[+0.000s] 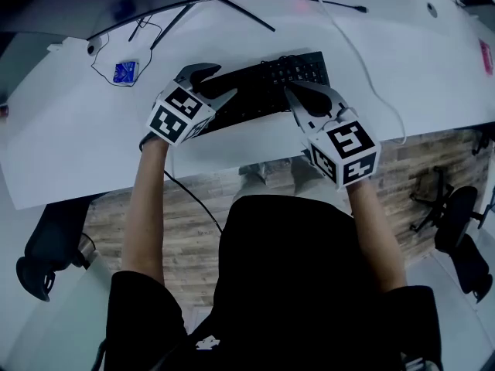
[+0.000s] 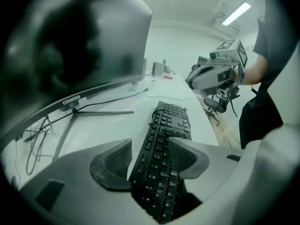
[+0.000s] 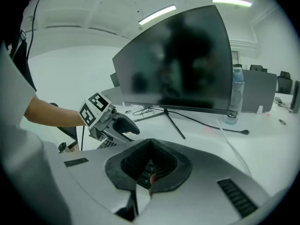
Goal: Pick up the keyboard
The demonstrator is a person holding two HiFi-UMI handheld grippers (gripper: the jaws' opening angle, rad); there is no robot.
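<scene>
A black keyboard (image 1: 259, 83) lies on the white desk (image 1: 77, 145), in front of the monitor. My left gripper (image 1: 220, 83) is at its left end, open; in the left gripper view the keyboard (image 2: 161, 168) runs between the two pads (image 2: 112, 163), and a strip of desk shows between the left pad and the keys. My right gripper (image 1: 288, 91) is above the keyboard's right part with its jaws shut tip to tip (image 3: 150, 183); a few keys show through the hollow behind the tips. Each gripper appears in the other's view: the right gripper (image 2: 213, 76), the left gripper (image 3: 131, 125).
A large dark monitor (image 3: 178, 64) on a thin-legged stand (image 2: 75, 114) is behind the keyboard. A water bottle (image 3: 236, 95) stands at its right. Cables (image 1: 363, 76) trail over the desk, and a small blue item (image 1: 125, 72) lies at the far left. Office chairs (image 1: 456, 222) stand on the floor.
</scene>
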